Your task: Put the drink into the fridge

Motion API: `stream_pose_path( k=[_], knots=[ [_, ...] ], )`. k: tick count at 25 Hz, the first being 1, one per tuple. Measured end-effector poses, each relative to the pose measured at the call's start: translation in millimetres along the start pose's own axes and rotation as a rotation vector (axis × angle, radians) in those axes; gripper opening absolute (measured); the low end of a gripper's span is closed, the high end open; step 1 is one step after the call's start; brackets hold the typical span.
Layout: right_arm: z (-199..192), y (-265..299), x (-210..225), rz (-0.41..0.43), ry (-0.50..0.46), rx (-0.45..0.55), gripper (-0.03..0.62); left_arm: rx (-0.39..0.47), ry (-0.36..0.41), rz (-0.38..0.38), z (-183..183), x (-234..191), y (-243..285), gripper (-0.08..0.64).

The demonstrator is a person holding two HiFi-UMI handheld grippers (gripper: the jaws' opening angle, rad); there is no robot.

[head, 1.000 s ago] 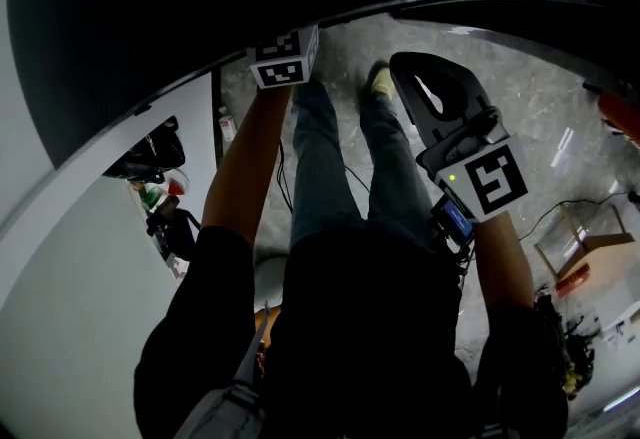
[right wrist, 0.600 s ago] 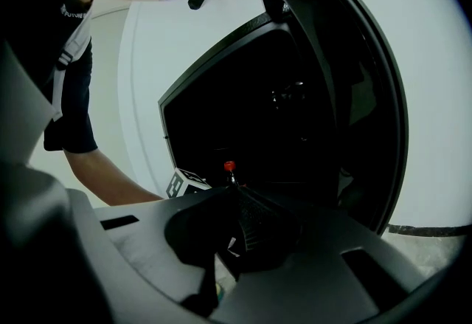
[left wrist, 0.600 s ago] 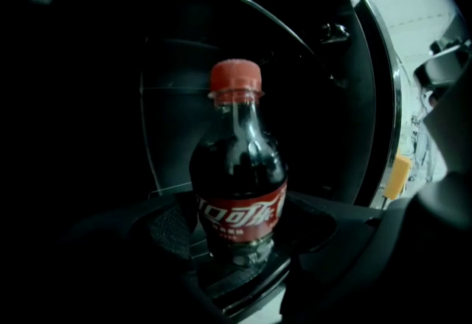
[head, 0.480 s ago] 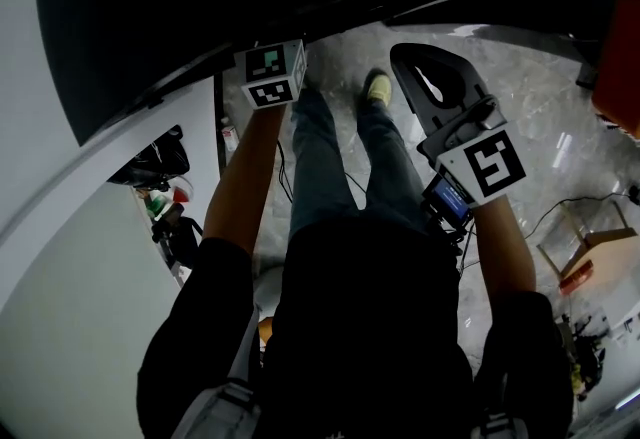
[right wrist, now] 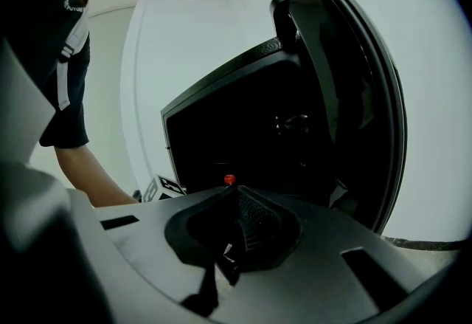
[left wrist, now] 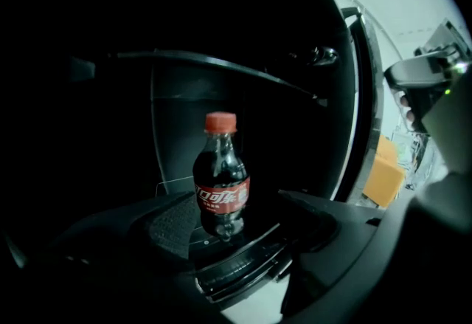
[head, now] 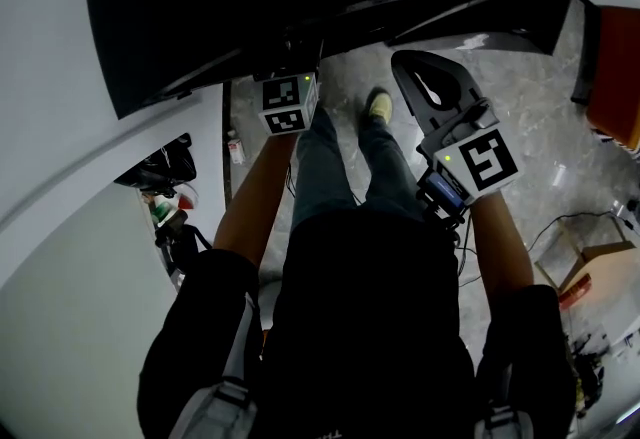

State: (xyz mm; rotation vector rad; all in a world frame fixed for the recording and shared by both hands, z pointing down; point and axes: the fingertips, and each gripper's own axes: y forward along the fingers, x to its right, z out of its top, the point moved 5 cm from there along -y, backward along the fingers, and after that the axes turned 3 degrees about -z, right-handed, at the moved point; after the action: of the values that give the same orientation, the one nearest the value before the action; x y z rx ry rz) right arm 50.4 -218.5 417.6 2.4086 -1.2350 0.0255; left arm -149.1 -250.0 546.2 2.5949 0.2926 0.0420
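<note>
Drink (left wrist: 221,171): small cola bottle with a red cap, a red label and dark contents. It stands in line between the fingers of the left gripper (left wrist: 242,235), and neither pad (left wrist: 173,225) presses on it.

Left gripper: jaws spread wide, having just been opening, with clear space between each pad and the bottle. Nothing is gripped.

Position of drink: upright on a shelf in the dark interior of the fridge (left wrist: 177,131), beneath an upper shelf (left wrist: 221,63).

Right gripper (right wrist: 236,193): jaws closed together, ribbed pads (right wrist: 256,219) meeting in a ridge with nothing between them. It is held outside the fridge and faces the opening. In the right gripper view the drink's red cap shows just above the jaw tips, deep in the cabinet.

Fridge, exterior: black cabinet against a white wall, with its door (right wrist: 346,79) swung open to the right in the right gripper view.

Head view: the left gripper's marker cube (head: 288,104) sits at the edge of the dark fridge opening, its jaws out of sight there. The right gripper's marker cube (head: 482,159) lies well to the right of it. A bare forearm runs back from each.

Surroundings: legs (head: 335,157) in jeans stand on a grey mottled floor (head: 520,97), and a cardboard box (head: 592,262) lies at the far right.
</note>
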Motion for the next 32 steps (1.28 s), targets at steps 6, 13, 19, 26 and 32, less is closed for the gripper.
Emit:
stream_pose_path(
  k=[6,13,19,26,32],
  knots=[
    [16,-11,-10,0.007,0.002,0.058,0.012,0.006,-0.011,-0.053,8,21,-44,0.337],
    [29,-29,-13,-0.015,-0.008,0.05,0.012,0.066,-0.077,-0.13,38,56,-106,0.337],
    [50,-44,-25,-0.012,-0.018,0.128,0.012,0.179,-0.021,-0.151,85,77,-145,0.337],
    [71,-69,-34,-0.009,-0.046,0.197,0.012,0.299,0.069,-0.197,132,101,-174,0.337],
    [89,-99,-25,-0.033,-0.046,0.235,0.012,0.259,0.055,-0.238,141,112,-194,0.336]
  ],
)
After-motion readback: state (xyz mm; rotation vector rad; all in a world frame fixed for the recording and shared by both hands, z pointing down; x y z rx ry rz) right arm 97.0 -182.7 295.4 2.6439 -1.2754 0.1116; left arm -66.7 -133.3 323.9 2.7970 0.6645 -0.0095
